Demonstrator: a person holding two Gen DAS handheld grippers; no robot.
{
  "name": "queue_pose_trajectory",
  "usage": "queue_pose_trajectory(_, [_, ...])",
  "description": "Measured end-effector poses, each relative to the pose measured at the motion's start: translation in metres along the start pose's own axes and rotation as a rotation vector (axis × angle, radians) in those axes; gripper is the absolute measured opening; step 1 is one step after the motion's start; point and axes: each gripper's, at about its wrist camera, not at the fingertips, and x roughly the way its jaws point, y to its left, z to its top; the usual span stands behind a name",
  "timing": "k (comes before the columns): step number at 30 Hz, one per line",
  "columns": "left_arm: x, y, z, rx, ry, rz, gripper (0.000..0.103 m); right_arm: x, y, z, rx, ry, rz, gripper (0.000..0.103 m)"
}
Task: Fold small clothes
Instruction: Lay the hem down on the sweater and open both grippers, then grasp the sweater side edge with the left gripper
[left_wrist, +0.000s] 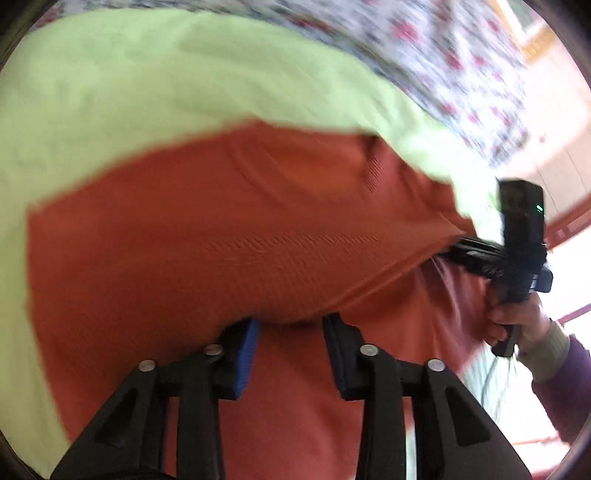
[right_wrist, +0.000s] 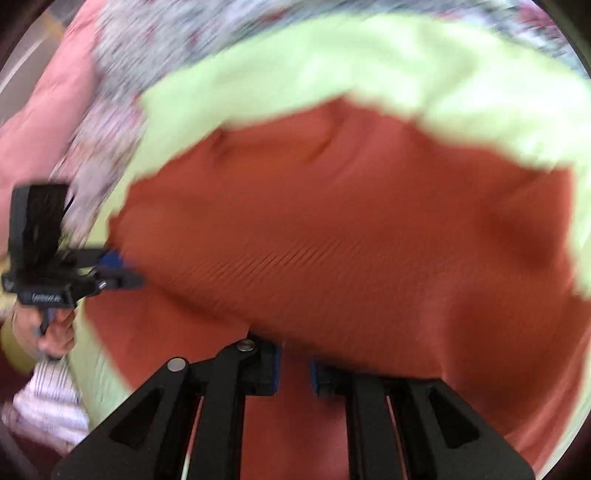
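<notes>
An orange ribbed garment (left_wrist: 207, 236) hangs stretched between both grippers above a pale green cloth (left_wrist: 122, 77). My left gripper (left_wrist: 291, 325) grips a fold of the orange garment's edge between its blue pads; it also shows in the right wrist view (right_wrist: 122, 273), pinching the garment's left end. My right gripper (right_wrist: 295, 354) holds the garment's other edge (right_wrist: 332, 236); it shows in the left wrist view (left_wrist: 458, 247), clamped on the right corner. The fingertips of both are hidden under the fabric. Both views are motion-blurred.
A floral-patterned sheet (left_wrist: 436, 62) lies under the green cloth (right_wrist: 369, 66). A pink fabric (right_wrist: 40, 110) lies at the left. A white striped cloth (right_wrist: 48, 398) lies at the lower left. A wooden frame (left_wrist: 569, 221) stands at the right.
</notes>
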Motion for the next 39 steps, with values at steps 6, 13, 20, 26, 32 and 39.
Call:
queue_pose_trajectory(6, [-0.017, 0.064, 0.053, -0.211, -0.151, 0.136, 0.034, -0.016, -0.053, 0.050, 0.200, -0.185, -0.135, 0.012])
queue_pose_trajectory(13, [-0.050, 0.087, 0.031, -0.302, -0.211, 0.138, 0.042, -0.058, -0.049, 0.035, 0.260, -0.272, -0.088, 0.014])
queue_pose_trajectory(20, [-0.071, 0.048, -0.049, -0.275, -0.190, -0.004, 0.042, -0.085, -0.018, -0.039, 0.232, -0.227, 0.001, 0.034])
queue_pose_trajectory(26, [-0.066, 0.056, -0.103, -0.306, -0.114, 0.041, 0.042, -0.088, -0.022, -0.111, 0.282, -0.116, -0.017, 0.034])
queue_pose_trajectory(32, [-0.094, 0.089, -0.119, -0.384, -0.154, 0.077, 0.043, -0.123, -0.047, -0.145, 0.396, -0.181, -0.146, 0.034])
queue_pose_trajectory(39, [-0.126, 0.076, -0.142, -0.385, -0.161, 0.001, 0.051, -0.159, -0.019, -0.148, 0.395, -0.257, -0.139, 0.034])
